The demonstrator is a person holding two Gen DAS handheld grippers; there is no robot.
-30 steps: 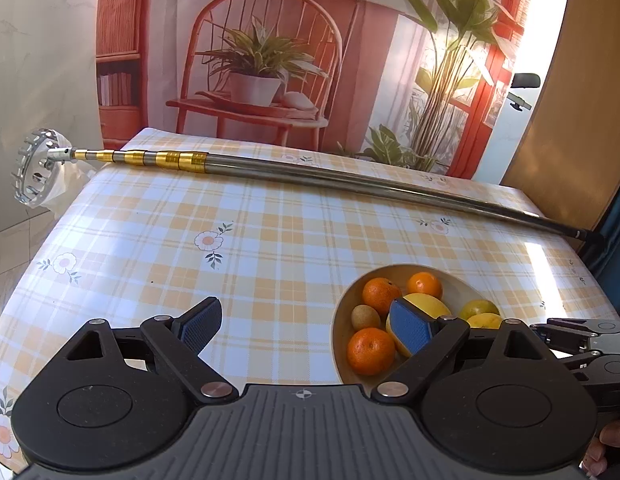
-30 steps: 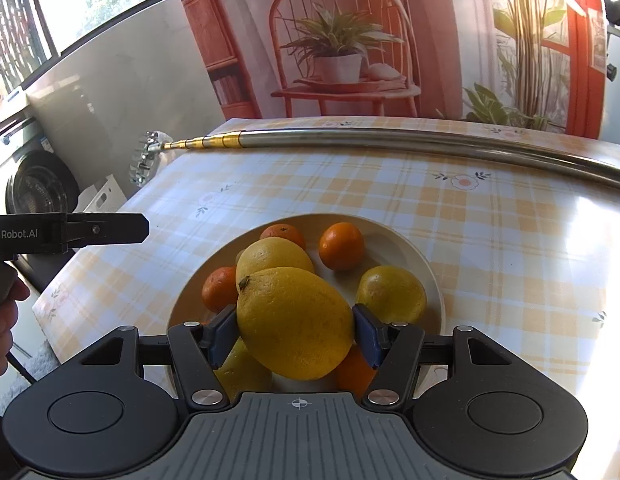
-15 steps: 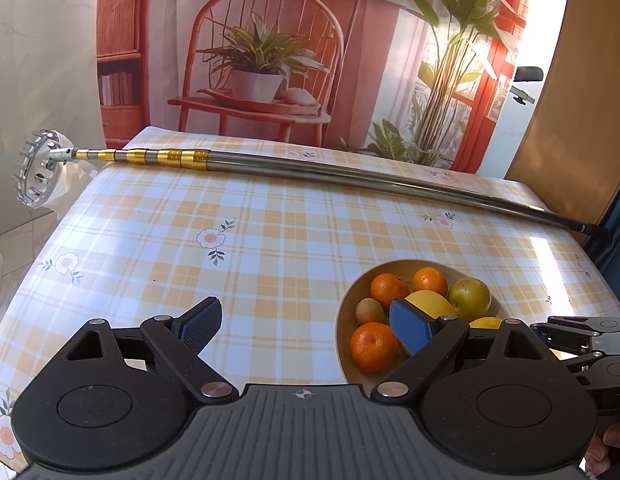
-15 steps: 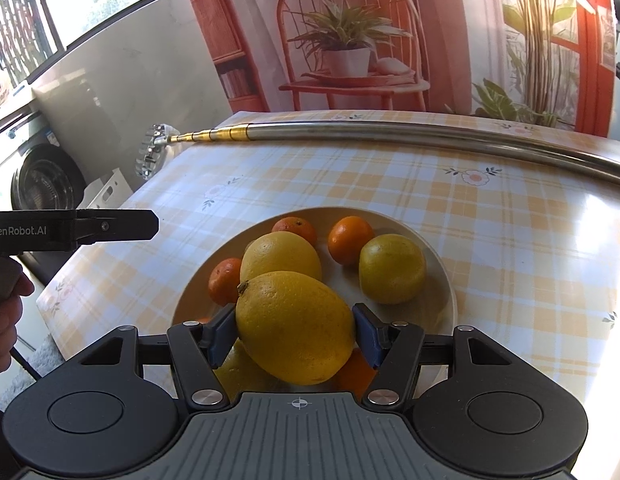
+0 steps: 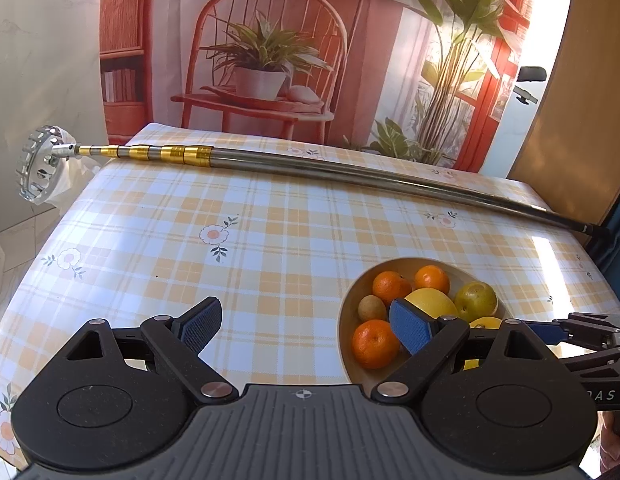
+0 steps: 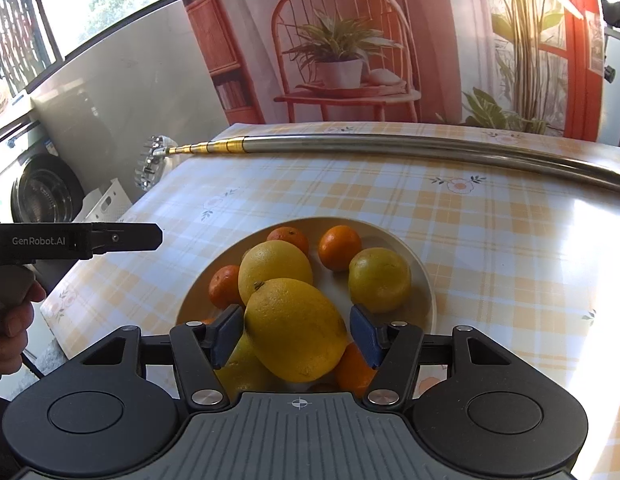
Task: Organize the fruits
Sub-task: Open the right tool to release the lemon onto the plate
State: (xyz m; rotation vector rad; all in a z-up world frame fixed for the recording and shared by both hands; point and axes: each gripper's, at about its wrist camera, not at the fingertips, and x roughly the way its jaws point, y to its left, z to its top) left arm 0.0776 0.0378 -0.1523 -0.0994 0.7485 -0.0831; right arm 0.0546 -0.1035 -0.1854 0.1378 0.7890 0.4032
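A cream bowl on the checked tablecloth holds several oranges, a second lemon and a greenish-yellow fruit. My right gripper hovers just over the bowl's near side, shut on a large yellow lemon that sits tilted between the blue pads. My left gripper stands open above the cloth with nothing in it, just left of the bowl. Its right finger overlaps the bowl's fruit in the left wrist view. A small kiwi lies among the oranges.
A long metal telescopic pole with a gold end lies across the far side of the table. The table edge falls away at left, where a hand holds the left gripper. A printed backdrop stands behind the table.
The right gripper has come slightly nearer to the bowl with the lemon, and the lemon has tilted between the pads. The left gripper has stayed open, hardly moving.
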